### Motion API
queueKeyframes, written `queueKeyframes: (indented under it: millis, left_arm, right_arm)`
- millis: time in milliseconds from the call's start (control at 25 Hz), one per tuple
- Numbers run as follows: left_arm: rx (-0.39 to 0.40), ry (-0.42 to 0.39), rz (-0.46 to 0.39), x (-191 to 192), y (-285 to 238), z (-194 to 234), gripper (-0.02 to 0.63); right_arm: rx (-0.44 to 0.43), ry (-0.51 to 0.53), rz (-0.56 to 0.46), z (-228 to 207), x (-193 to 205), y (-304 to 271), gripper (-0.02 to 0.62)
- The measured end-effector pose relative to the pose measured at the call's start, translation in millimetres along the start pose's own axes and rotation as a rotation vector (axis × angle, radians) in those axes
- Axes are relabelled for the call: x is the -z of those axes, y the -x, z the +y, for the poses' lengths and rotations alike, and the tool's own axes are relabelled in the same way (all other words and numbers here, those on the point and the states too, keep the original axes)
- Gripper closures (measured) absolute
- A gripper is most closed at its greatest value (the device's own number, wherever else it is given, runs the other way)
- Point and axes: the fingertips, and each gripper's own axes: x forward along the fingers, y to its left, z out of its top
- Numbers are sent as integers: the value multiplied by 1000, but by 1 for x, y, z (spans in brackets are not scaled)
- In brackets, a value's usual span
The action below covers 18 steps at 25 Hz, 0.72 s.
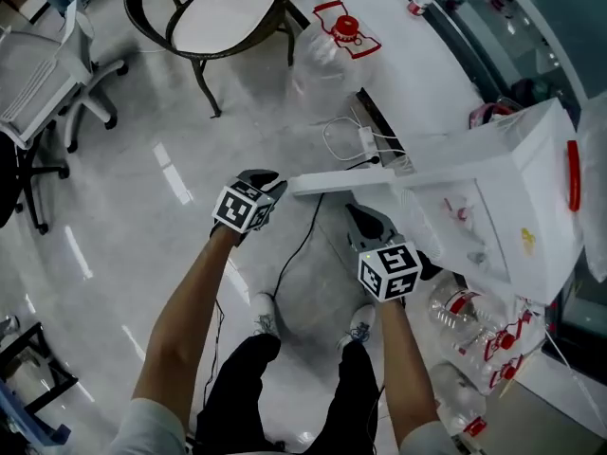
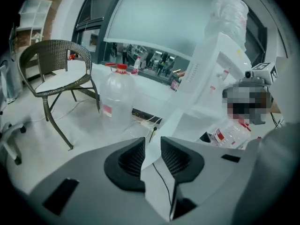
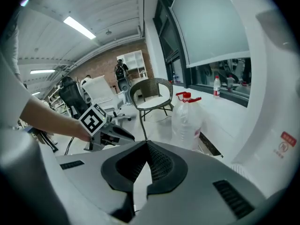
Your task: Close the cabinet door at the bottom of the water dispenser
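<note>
Glossy floor (image 1: 142,207): cabinet door (image 1: 360,180) of the water dispenser (image 1: 512,188) stands open.
Left gripper (image 2: 152,149), jaws apart around the door's edge; right gripper (image 3: 146,146) closed, empty; a hasty push could slip off.

No print can be read: the red sticker (image 3: 284,146) on the water dispenser (image 3: 276,78) and the red label (image 2: 107,109) on the jug (image 2: 116,95) are blurred.

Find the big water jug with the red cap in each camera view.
Head view: water jug at top, just right of centre.
Left gripper view: jug left of centre, at mid height.
Right gripper view: jug right of centre, at mid height.
Shared landmark: wicker chair, left of the jug in all three.
</note>
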Motion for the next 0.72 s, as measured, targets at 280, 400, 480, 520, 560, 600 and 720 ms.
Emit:
queueKeyframes:
  millis: [280,400,480,520,560,600,720]
  left_arm:
    - [77,92,43,20,-49,1,482]
    - [58,121,66,28,-57,1,476]
    - [39,151,45,31,-59,1,476]
    - [34,164,33,32,-59,0,478]
    - [32,173,25,34,-59,-2,484]
    - [33,181,19,35,-59,-5,485]
    - [41,218,16,45,-55,-15,485]
  right_arm:
    - [-43,-38,82,-20,56,-23,572]
    - [-56,-81,78,-22,67,-19,572]
    - [-46,-91,84,-24,74,-14,572]
    - [-37,-91,85,-25,77,-10,572]
    - [-27,-93,83,-27,80,-6,572]
    - [-15,-99,77,-29,82,-2,572]
    - [27,-135,58,-34,90,11,572]
